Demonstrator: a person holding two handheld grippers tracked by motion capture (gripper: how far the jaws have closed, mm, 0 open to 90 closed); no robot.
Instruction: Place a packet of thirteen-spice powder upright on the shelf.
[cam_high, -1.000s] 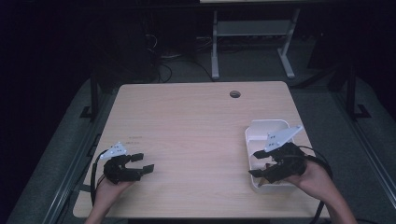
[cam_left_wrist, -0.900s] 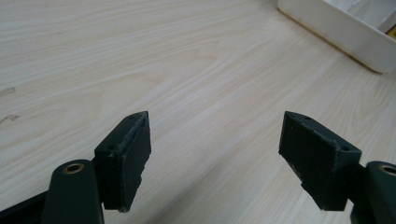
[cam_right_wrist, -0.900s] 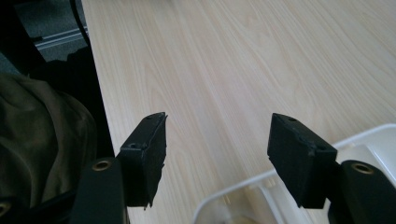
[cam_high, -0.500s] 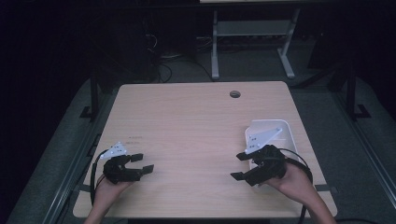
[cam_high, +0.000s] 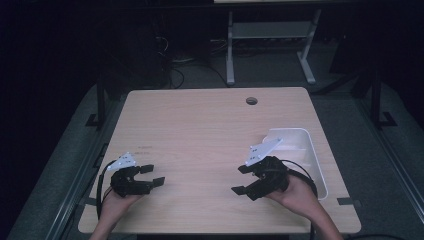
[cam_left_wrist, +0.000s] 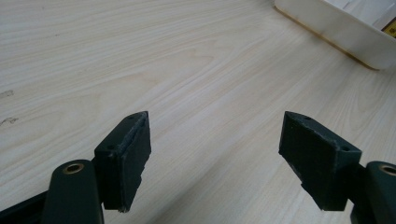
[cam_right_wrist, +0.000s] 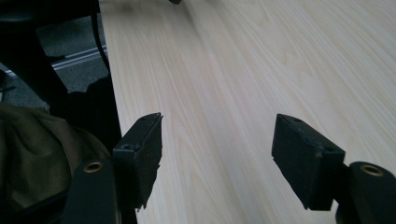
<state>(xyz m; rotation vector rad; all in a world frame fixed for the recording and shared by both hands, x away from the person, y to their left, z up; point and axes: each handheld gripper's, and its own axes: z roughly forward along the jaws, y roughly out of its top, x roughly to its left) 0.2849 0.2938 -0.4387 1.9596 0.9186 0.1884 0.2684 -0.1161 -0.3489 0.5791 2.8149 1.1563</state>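
My left gripper (cam_high: 152, 175) rests near the front left corner of the light wooden table (cam_high: 210, 130), held in a hand, with its jaws open and nothing between them. In the left gripper view the left gripper (cam_left_wrist: 215, 135) looks across bare wood toward a white bin (cam_left_wrist: 345, 28). My right gripper (cam_high: 240, 180) hovers low over the table just left of the white bin (cam_high: 316, 160), its jaws pointing left. It is open and holds nothing. The right gripper view has the right gripper (cam_right_wrist: 217, 135) above bare wood near the table's front edge.
A round cable hole (cam_high: 251, 100) sits at the back of the table. Behind the table stands a grey metal frame (cam_high: 270, 45) on dark floor. Olive fabric (cam_right_wrist: 28, 154) lies below the table edge in the right gripper view.
My right gripper has moved left, from over the white bin out above the bare table beside it, and stays open. The left gripper has not moved.
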